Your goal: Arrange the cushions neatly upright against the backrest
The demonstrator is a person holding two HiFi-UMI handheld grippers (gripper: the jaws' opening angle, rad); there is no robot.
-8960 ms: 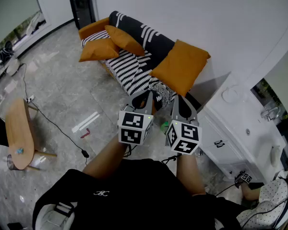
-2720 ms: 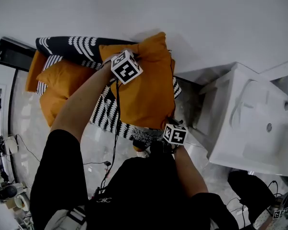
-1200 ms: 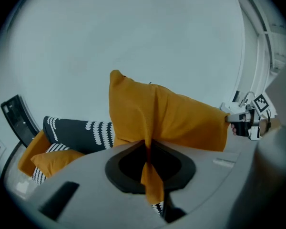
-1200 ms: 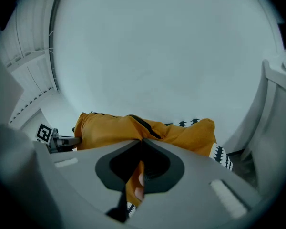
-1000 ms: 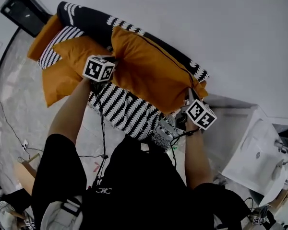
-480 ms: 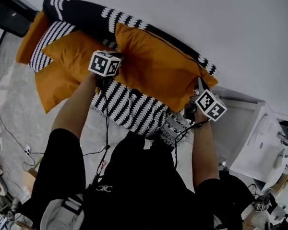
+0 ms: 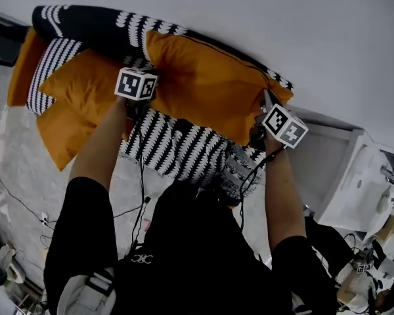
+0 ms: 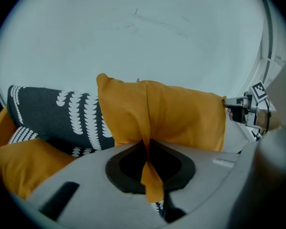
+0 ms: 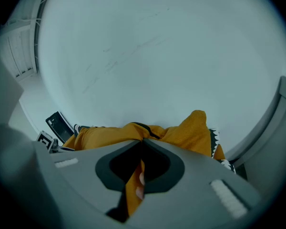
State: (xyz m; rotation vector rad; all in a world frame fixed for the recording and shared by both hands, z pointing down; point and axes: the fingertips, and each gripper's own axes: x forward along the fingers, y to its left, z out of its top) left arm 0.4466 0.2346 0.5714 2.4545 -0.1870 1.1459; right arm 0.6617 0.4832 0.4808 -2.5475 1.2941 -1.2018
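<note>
The big orange cushion [image 7: 203,84] stands on its long edge along the sofa's black patterned backrest [image 7: 92,25], leaning back toward the white wall [image 7: 262,12], and is held at both ends, which looks meant to keep it square and level as it settles. The left claw [image 8: 147,149] is clenched on a pinched fold of the cushion's left edge, the orange fabric running straight down between its closed jaws. The right claw [image 9: 139,162] is likewise clamped on a fold at the far right corner, close by the white cabinet [image 7: 338,176]. Gripping the two ends spreads the cover taut, so the cushion probably will not sag in the middle. Both arms reach forward over the striped seat [image 7: 177,146], set wide apart, each claw tilted downward toward the cushion with its marker cube facing up. Whether the cushion's lower edge already rests on the seat is hard to judge from above; it seems to. Two smaller orange cushions [image 7: 75,87] lie overlapping at the sofa's left end, slumped rather than upright, so they appear to be waiting their turn.
</note>
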